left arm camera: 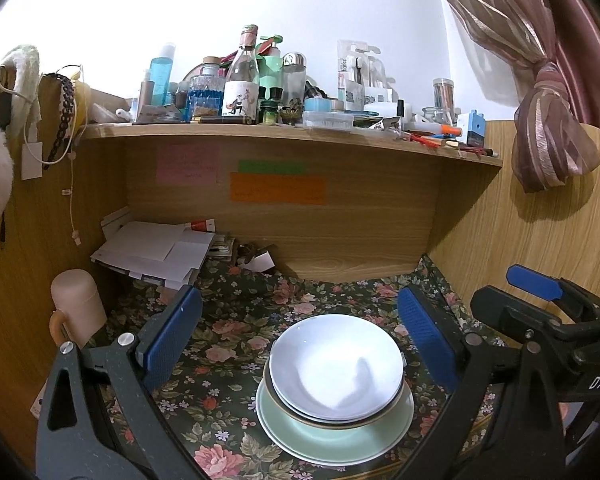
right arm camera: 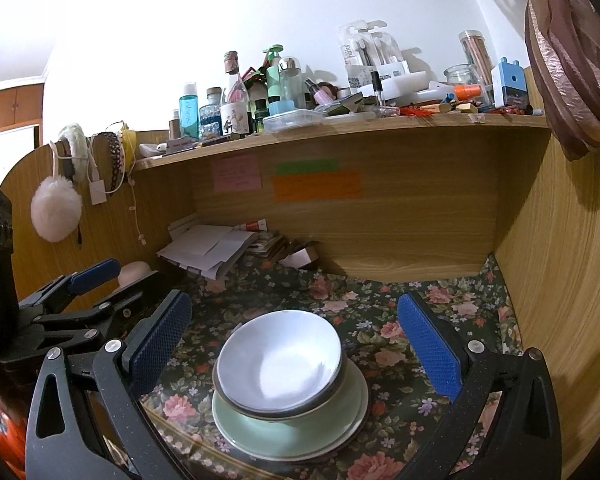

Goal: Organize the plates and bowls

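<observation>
A stack of dishes stands on the floral tablecloth: a white bowl (left arm camera: 336, 364) nested in another bowl, on pale green plates (left arm camera: 332, 436). The right wrist view has the same white bowl (right arm camera: 280, 364) on the green plates (right arm camera: 292, 428). My left gripper (left arm camera: 300, 340) is open, its blue pads wide apart above and behind the stack, touching nothing. My right gripper (right arm camera: 296, 340) is open too, with its pads either side of the stack and nothing held. The right gripper (left arm camera: 540, 292) shows at the right edge of the left wrist view, and the left gripper (right arm camera: 88, 280) at the left of the right wrist view.
A wooden desk hutch encloses the space, with side panels left and right and a back wall bearing sticky notes (left arm camera: 278, 188). The shelf (left arm camera: 292, 132) above is crowded with bottles and jars. Papers (left arm camera: 156, 252) lie at the back left, a pink cup (left arm camera: 78, 304) at the left, a curtain (left arm camera: 548, 120) at the right.
</observation>
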The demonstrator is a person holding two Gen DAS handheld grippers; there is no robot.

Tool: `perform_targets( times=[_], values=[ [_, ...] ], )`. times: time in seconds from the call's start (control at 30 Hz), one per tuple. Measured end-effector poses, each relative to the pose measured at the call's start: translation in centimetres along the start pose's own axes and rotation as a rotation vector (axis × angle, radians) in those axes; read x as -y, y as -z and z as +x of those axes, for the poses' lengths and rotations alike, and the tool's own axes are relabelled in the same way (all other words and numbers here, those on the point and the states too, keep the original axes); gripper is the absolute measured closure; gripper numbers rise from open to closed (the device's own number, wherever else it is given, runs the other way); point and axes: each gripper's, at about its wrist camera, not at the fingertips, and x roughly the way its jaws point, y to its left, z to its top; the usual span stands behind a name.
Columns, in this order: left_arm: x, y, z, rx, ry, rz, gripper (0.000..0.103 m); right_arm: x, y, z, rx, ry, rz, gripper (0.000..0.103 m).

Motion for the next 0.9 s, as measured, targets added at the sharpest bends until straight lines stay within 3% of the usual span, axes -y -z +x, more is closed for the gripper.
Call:
perform_targets(
  times=[0.9],
  values=[
    [0.48,-0.48,0.94,-0.021,0.012,-0.014,0.003,0.44,-0.02,0.41,-0.003,0.003,0.013,0.0]
  ],
)
